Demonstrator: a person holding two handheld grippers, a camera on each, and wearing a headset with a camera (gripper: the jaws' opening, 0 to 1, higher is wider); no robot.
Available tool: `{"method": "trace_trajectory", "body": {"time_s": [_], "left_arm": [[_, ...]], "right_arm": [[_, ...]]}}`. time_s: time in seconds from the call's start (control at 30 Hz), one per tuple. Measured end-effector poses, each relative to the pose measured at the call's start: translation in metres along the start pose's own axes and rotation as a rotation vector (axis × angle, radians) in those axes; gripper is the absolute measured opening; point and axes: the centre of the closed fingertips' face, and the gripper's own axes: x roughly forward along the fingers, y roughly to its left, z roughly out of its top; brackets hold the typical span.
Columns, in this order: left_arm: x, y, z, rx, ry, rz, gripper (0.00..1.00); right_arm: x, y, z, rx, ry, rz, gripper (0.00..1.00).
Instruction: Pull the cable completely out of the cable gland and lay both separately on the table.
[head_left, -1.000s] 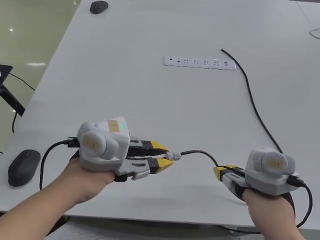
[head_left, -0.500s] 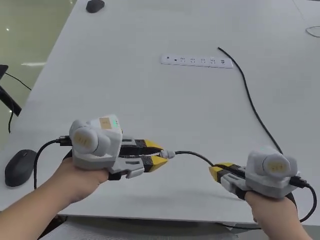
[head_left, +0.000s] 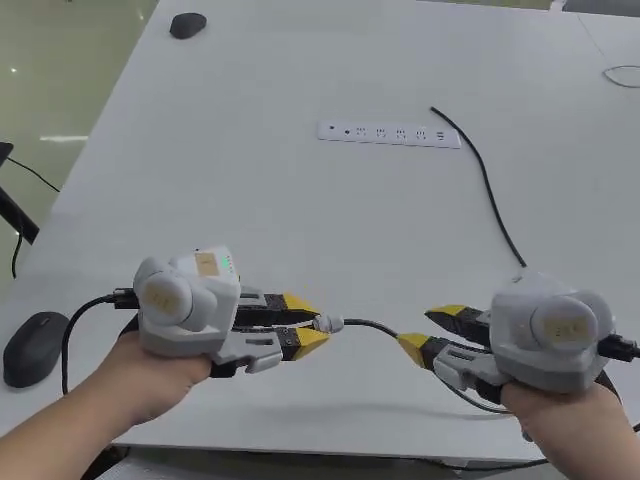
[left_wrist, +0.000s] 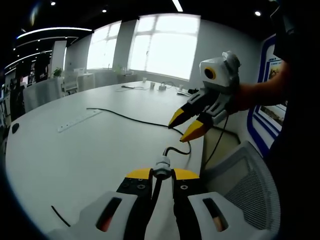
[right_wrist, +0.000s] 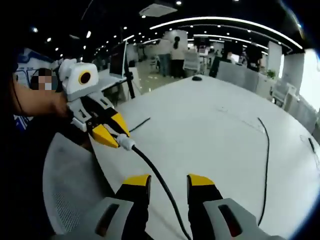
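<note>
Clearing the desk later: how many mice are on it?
2: far mouse by the left edge of the table, near mouse by the same edge. Others may be hidden.

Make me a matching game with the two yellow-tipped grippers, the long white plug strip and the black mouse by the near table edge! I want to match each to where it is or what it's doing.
Things:
1. left yellow-tipped gripper
2. right yellow-tipped gripper
3. long white power strip
4. black computer mouse nearest the left gripper

Places or states:
A. open, thin black cable running between its jaws
B. at the near left table edge
C. shut on the small pale cable gland
D. lying flat, far across the white table

Pairs: 1-C, 2-A, 3-D, 4-B.
</note>
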Motion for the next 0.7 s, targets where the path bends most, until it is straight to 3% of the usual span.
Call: {"method": "trace_trajectory", "body": {"time_s": [0.1,0.13,0.27,0.5,0.7], "left_arm": [[0.0,0.0,0.0,0.004,0.003,0.0,0.15],[0.0,0.0,0.0,0.004,0.004,0.0,0.15],[0.0,-0.001,0.0,0.011,0.01,-0.003,0.15],[0.001,-0.002,0.001,0.013,0.004,-0.003,0.15],[0.002,-0.003,0.0,0.018,0.009,-0.006,0.15]], "right_arm": [[0.01,0.012,0.006,-0.027,0.006,0.041,0.23],[0.015,0.02,0.005,-0.069,0.025,0.075,0.22],[0.025,0.028,0.012,-0.21,0.043,0.067,0.17],[0.035,0.041,0.015,-0.272,0.053,0.085,0.12],[0.04,0.042,0.012,-0.301,0.071,0.088,0.04]]}}
